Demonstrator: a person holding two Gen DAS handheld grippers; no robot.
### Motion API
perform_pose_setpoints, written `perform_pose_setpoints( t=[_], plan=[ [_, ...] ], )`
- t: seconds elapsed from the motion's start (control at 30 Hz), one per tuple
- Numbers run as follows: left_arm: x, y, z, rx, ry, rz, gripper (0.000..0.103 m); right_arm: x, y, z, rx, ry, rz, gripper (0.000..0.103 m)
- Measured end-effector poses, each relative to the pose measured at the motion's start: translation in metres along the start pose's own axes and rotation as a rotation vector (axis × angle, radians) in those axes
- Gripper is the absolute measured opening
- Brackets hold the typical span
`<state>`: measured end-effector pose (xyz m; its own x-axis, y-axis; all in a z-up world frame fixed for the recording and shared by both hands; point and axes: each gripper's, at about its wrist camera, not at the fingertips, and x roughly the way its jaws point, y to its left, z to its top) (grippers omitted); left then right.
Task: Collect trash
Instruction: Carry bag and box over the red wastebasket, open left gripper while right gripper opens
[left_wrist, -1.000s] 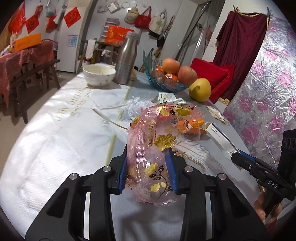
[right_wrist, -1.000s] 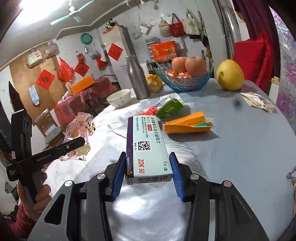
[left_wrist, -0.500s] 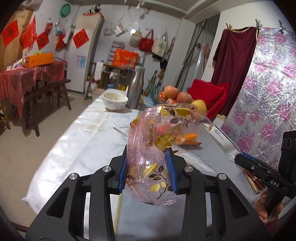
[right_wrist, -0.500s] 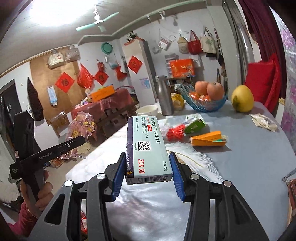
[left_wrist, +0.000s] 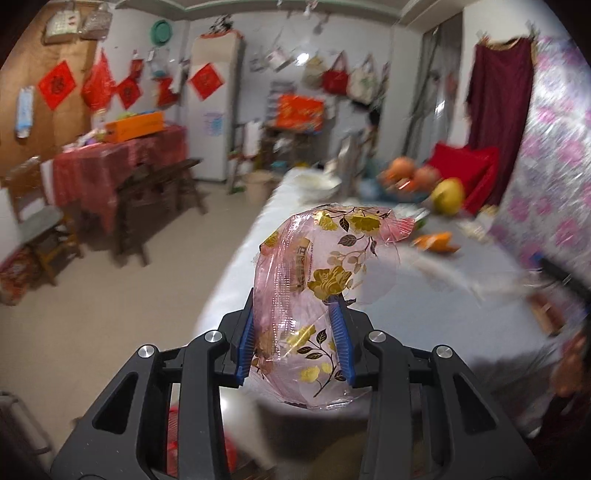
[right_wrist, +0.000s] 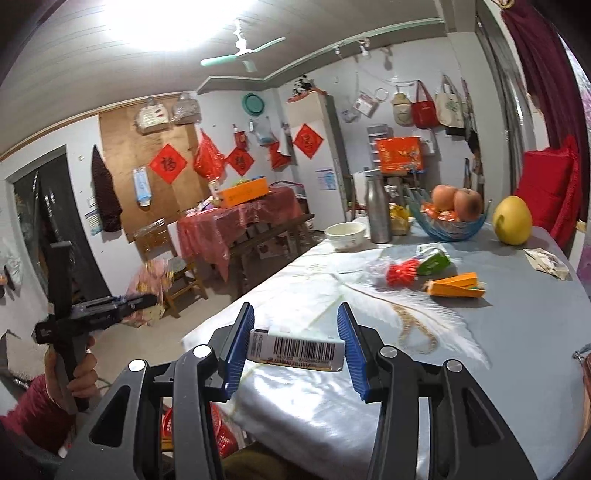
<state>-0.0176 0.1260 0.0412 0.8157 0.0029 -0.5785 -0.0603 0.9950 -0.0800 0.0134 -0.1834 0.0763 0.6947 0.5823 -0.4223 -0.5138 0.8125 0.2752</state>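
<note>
My left gripper (left_wrist: 295, 301) is shut on a crumpled pink see-through wrapper (left_wrist: 321, 269) printed with gold flowers, held off the table's left edge above the floor. In the right wrist view that same gripper (right_wrist: 146, 301) shows at the far left, in a person's hand (right_wrist: 75, 373). My right gripper (right_wrist: 295, 317) is shut on a white medicine box (right_wrist: 297, 349). The box lies tipped between the blue pads, its barcode end facing the camera, over the table's near corner. A red plastic basket (right_wrist: 218, 428) peeks out below the table edge.
The white-covered table (right_wrist: 517, 332) still carries an orange carton (right_wrist: 454, 286), a green packet (right_wrist: 434, 262), a red crinkled scrap (right_wrist: 402, 271) and a paper wrapper (right_wrist: 546, 262). Farther back stand a fruit bowl (right_wrist: 454, 221), a yellow pomelo (right_wrist: 511, 221), a steel flask (right_wrist: 378, 206) and a white bowl (right_wrist: 345, 232).
Both grippers pulled back from the table and rose. The left one swung left toward the floor side. The medicine box tipped in the right grip, from lying lengthwise to end-on.
</note>
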Motion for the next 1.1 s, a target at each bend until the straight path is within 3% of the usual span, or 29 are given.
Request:
perform_pose_setpoints(
  t=[0.1, 0.2, 0.37, 0.63, 0.77, 0.9, 1.1],
  plan=[
    [0.003, 0.036, -0.027, -0.050, 0.103, 0.044, 0.038, 0.008, 0.012, -0.001, 0.000, 0.037, 0.029, 0.045],
    [0.013, 0.067, -0.056, -0.138, 0.165, 0.032, 0.038, 0.030, 0.018, -0.006, -0.014, 0.087, -0.056, 0.045],
    [0.027, 0.083, -0.075, -0.185, 0.176, -0.007, 0.038, 0.081, -0.011, -0.023, 0.041, 0.180, -0.128, 0.045],
    [0.028, 0.071, -0.067, -0.145, 0.143, -0.013, 0.038, 0.112, -0.036, 0.003, 0.091, 0.170, -0.131, 0.045],
    [0.034, 0.077, -0.069, -0.157, 0.172, -0.015, 0.038, 0.106, -0.023, 0.016, 0.065, 0.142, -0.104, 0.045],
    [0.039, 0.098, -0.083, -0.169, 0.227, 0.029, 0.040, 0.107, 0.015, 0.018, 0.005, 0.148, -0.023, 0.045],
    [0.058, 0.148, -0.137, -0.212, 0.368, 0.117, 0.041, 0.128, 0.072, 0.013, -0.044, 0.210, 0.110, 0.045]
  ],
)
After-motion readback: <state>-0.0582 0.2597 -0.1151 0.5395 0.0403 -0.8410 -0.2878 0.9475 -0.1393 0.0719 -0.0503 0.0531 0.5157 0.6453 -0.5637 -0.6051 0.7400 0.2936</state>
